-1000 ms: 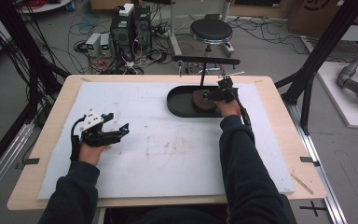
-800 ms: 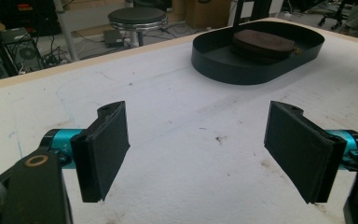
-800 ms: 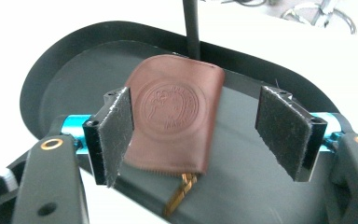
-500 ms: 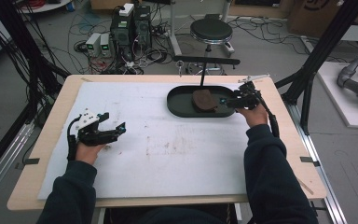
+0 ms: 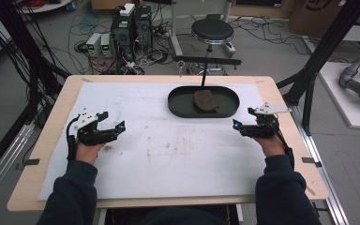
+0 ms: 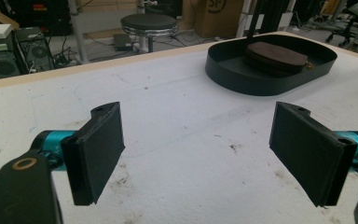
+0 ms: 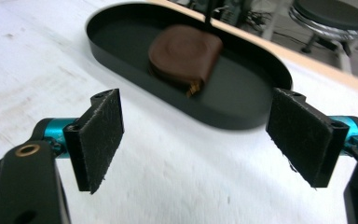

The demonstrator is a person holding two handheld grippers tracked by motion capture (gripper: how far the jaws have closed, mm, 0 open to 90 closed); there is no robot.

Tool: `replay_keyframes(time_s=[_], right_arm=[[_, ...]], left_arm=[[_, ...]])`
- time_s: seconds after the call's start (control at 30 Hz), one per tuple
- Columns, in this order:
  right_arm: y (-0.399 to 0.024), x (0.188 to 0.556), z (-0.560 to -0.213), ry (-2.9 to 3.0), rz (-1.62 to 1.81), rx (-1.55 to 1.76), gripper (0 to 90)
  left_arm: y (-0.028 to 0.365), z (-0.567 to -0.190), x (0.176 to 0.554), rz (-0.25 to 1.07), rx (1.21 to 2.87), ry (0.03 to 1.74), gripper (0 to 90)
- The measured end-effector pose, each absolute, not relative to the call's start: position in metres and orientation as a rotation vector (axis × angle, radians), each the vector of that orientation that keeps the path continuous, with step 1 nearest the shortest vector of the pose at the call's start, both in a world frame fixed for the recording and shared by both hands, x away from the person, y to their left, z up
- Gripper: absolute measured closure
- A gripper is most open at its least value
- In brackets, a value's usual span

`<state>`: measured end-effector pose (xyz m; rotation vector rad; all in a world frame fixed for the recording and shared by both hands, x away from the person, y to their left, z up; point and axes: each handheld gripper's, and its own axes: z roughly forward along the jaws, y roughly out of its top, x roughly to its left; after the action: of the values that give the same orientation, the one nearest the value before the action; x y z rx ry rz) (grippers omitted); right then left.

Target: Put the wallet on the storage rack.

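While both hands rest near table's front edge, left gripper [image 5: 115,129] has jaws spread, empty; right gripper [image 5: 240,127] jaws just opened wide, nothing between. Farther back: black oval tray [image 5: 178,105] on white mat [image 5: 168,154]. Inside tray, brown leather pouch [image 5: 205,101], lying flat. Looks light, soft, somewhat slick; best pinched across one edge, near zipper pull.

In the right gripper view the black tray [image 7: 242,119] and brown pouch [image 7: 184,53] are motion-blurred.
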<state>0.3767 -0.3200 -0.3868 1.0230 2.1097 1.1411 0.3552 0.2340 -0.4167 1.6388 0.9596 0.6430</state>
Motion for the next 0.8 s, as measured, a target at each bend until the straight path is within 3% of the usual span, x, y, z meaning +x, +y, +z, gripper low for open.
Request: replay_keyframes(time_s=[0.17,0.8], right_arm=[[-0.332,0.370,-0.401,2.105,1.125,1.083,19.4],[-0.333,0.370,-0.400,2.079,1.113,1.116,19.4]], left_arm=[[0.234,-0.416,0.356,0.648,1.625,0.953,17.5],[0.233,-0.414,0.349,0.664,1.646,0.926,17.5]])
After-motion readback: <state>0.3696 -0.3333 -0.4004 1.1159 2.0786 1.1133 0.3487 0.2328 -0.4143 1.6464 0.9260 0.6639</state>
